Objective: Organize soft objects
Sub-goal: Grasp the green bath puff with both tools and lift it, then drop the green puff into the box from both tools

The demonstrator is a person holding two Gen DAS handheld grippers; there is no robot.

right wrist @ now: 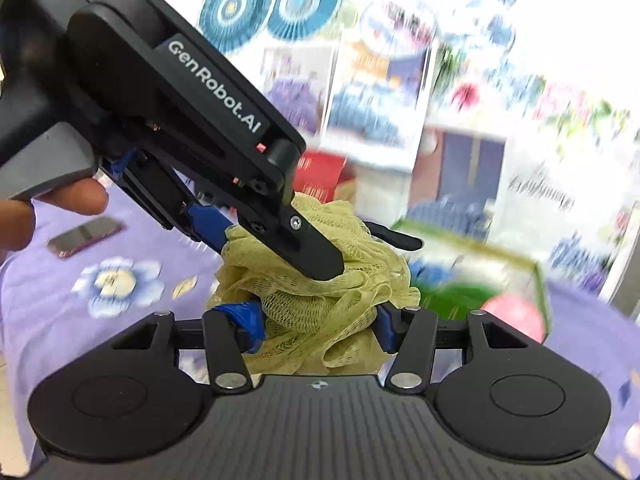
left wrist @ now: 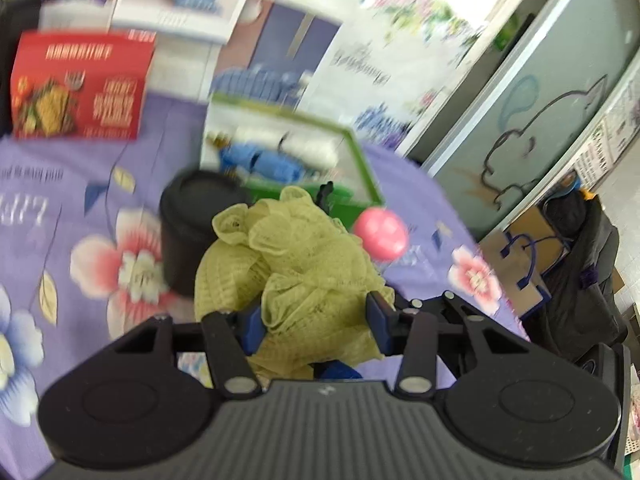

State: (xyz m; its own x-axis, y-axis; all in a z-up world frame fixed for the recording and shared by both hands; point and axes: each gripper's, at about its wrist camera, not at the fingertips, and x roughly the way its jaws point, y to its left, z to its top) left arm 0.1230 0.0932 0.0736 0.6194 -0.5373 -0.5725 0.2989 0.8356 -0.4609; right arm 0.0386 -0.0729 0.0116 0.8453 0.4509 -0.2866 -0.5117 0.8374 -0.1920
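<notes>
Both grippers hold the same yellow-green mesh bath sponge (left wrist: 296, 276) above the purple flowered bedsheet (left wrist: 80, 184). The left gripper (left wrist: 316, 320) has its blue-padded fingers (left wrist: 252, 326) closed against the two sides of the sponge. The right gripper (right wrist: 320, 324) also presses its blue pads (right wrist: 250, 322) on the sponge from both sides, and in its view the left gripper comes down from the upper left with a person's hand (right wrist: 60, 200) under its handle. Behind the sponge stands a black round container (left wrist: 192, 232), and near it are a pink ball (left wrist: 380, 234) and a green-rimmed box (left wrist: 360, 168) with a blue soft thing (left wrist: 260, 160) inside. A red printed carton (left wrist: 80, 84) and a dark phone (right wrist: 86, 236) lie further away on the sheet.
</notes>
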